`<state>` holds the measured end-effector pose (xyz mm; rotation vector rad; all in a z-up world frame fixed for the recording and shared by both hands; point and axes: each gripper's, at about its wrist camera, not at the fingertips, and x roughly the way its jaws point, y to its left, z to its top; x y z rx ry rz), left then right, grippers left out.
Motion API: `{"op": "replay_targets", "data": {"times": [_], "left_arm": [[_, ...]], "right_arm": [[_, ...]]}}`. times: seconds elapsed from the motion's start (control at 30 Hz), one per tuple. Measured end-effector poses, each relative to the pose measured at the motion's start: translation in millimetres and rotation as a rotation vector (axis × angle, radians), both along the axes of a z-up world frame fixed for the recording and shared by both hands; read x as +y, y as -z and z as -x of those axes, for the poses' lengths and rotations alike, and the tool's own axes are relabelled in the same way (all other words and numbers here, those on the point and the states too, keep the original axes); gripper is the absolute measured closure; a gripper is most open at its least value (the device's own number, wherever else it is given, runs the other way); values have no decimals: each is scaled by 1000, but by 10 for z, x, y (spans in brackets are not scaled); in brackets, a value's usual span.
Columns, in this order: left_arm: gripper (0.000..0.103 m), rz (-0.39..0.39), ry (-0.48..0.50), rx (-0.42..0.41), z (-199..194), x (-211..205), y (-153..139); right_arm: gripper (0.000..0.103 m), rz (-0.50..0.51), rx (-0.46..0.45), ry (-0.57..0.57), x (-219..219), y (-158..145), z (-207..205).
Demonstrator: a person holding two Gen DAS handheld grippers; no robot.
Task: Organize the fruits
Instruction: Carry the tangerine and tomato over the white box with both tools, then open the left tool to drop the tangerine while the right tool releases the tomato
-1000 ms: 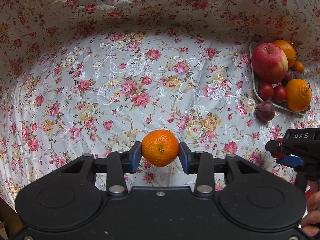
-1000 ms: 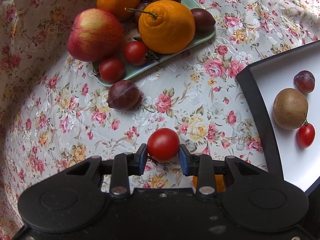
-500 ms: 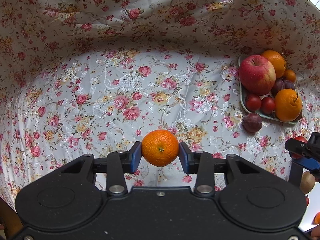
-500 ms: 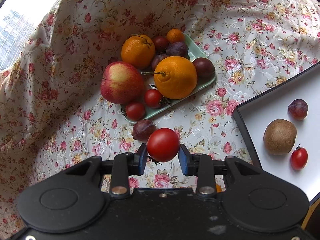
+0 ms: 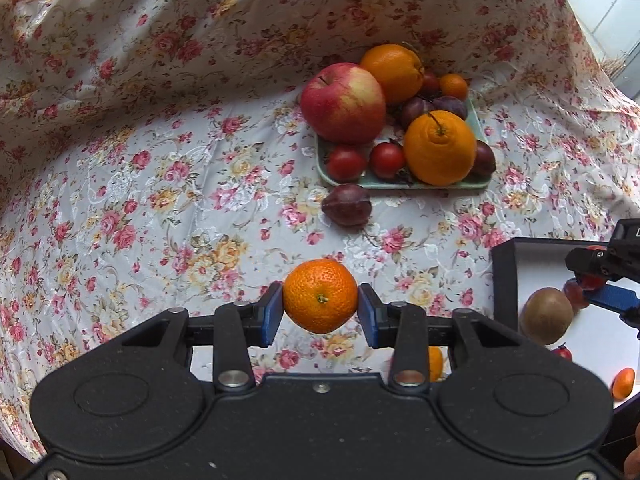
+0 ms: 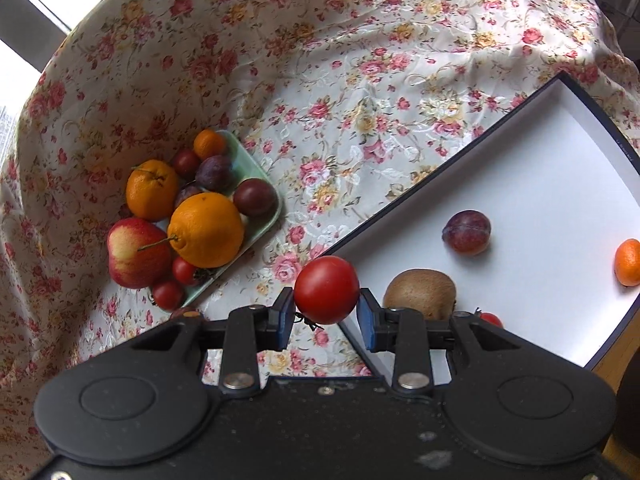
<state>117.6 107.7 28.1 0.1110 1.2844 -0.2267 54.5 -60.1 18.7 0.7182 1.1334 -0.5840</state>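
Observation:
My left gripper (image 5: 320,307) is shut on a small mandarin (image 5: 320,300) and holds it above the floral cloth. My right gripper (image 6: 325,307) is shut on a red tomato (image 6: 326,289), held over the near left edge of the white tray (image 6: 560,168) with the black rim. The tray holds a plum (image 6: 466,232), a kiwi (image 6: 420,292), a small tomato (image 6: 490,319) and a mandarin (image 6: 628,262). The right gripper also shows at the right of the left wrist view (image 5: 600,280), over the tray (image 5: 504,280).
A green plate (image 5: 400,184) holds an apple (image 5: 342,102), two oranges, plums and small tomatoes. One dark plum (image 5: 346,210) lies loose on the cloth in front of it. The cloth rises in folds behind.
Both grippers have swung right with their fruit still held. The right gripper has come over the white tray's edge; the plate has slid left in both views.

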Motion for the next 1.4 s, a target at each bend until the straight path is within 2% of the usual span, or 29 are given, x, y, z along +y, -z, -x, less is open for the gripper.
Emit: {"op": "replay_targets", "data": {"times": [0.2, 0.4, 0.7, 1.07, 1.2, 1.4], "left_arm": [[55, 42, 107, 14, 202, -639, -31], [55, 52, 228, 22, 499, -1242, -15], [55, 37, 398, 81, 1006, -1883, 194], [54, 2, 507, 63, 1288, -2228, 296], [44, 11, 520, 40, 1306, -2246, 264], [43, 20, 520, 61, 1305, -2246, 291]], "right_arm": [[68, 20, 6, 121, -583, -21, 334], [68, 33, 35, 220, -1106, 12, 702], [68, 51, 61, 281, -1526, 40, 1037], [68, 58, 73, 279, -1719, 40, 1205], [67, 49, 77, 269, -1741, 45, 1221], [67, 65, 105, 267, -1763, 58, 1227]]}}
